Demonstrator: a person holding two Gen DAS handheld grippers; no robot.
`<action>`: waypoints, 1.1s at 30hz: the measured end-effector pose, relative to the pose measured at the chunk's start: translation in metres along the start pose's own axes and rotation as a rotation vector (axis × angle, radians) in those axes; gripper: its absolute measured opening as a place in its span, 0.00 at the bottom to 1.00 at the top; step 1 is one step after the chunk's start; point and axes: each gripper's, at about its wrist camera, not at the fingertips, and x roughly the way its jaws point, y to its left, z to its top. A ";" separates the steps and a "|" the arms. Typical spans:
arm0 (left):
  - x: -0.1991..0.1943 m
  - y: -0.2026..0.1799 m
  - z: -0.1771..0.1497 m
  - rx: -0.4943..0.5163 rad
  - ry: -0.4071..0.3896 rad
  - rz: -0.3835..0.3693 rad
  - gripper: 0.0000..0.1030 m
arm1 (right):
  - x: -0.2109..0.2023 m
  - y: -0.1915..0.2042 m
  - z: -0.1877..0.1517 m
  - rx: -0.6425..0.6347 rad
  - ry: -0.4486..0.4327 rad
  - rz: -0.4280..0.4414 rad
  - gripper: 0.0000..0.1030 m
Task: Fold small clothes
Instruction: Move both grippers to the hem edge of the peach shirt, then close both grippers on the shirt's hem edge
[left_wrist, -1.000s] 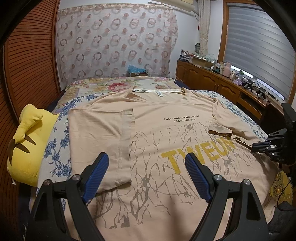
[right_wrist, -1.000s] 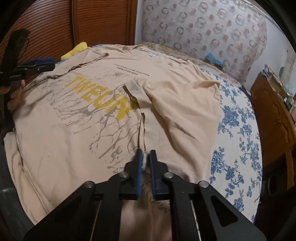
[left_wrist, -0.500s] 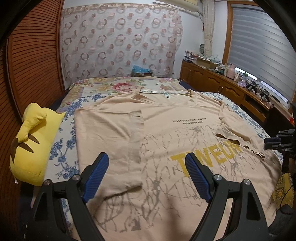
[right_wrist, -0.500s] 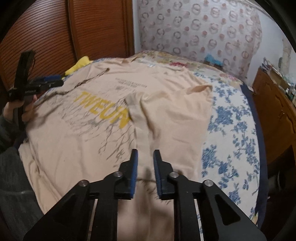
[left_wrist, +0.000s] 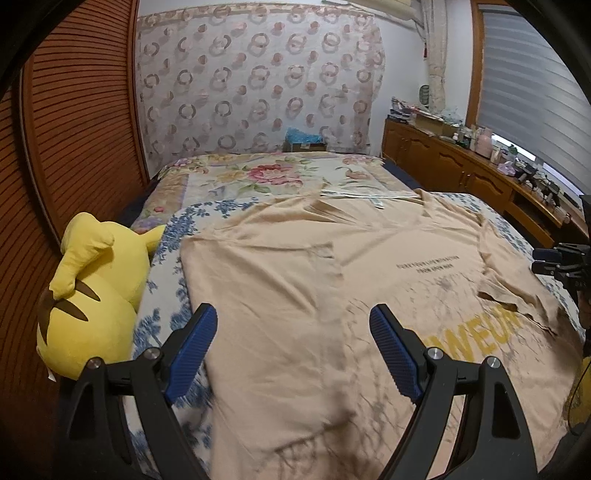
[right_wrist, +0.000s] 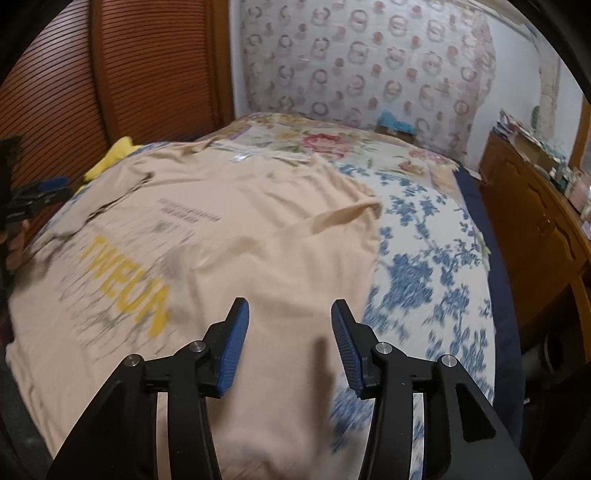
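With both sets of fingers, left (left_wrist: 291, 350) and right (right_wrist: 288, 343), spread wide and empty over the shirt (left_wrist: 332, 295) filling mid-frame on the bed (right_wrist: 424, 258), I risk pinching only one layer, dragging the folded sides askew.

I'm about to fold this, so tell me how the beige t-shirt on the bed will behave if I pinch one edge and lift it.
The beige t-shirt will probably hang limp: it drapes flat with soft wrinkles, and one sleeve already lies folded over the print. It looks thin, so likely light. Dragged across the floral bedspread, it may bunch rather than slide as one piece.
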 end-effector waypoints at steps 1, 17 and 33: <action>0.002 0.003 0.002 -0.001 0.003 0.003 0.83 | 0.004 -0.005 0.002 0.008 0.004 -0.006 0.46; 0.074 0.063 0.041 -0.031 0.118 0.080 0.83 | 0.078 -0.075 0.041 0.088 0.059 -0.036 0.47; 0.108 0.101 0.051 -0.064 0.179 0.040 0.52 | 0.094 -0.074 0.056 0.073 0.069 -0.031 0.62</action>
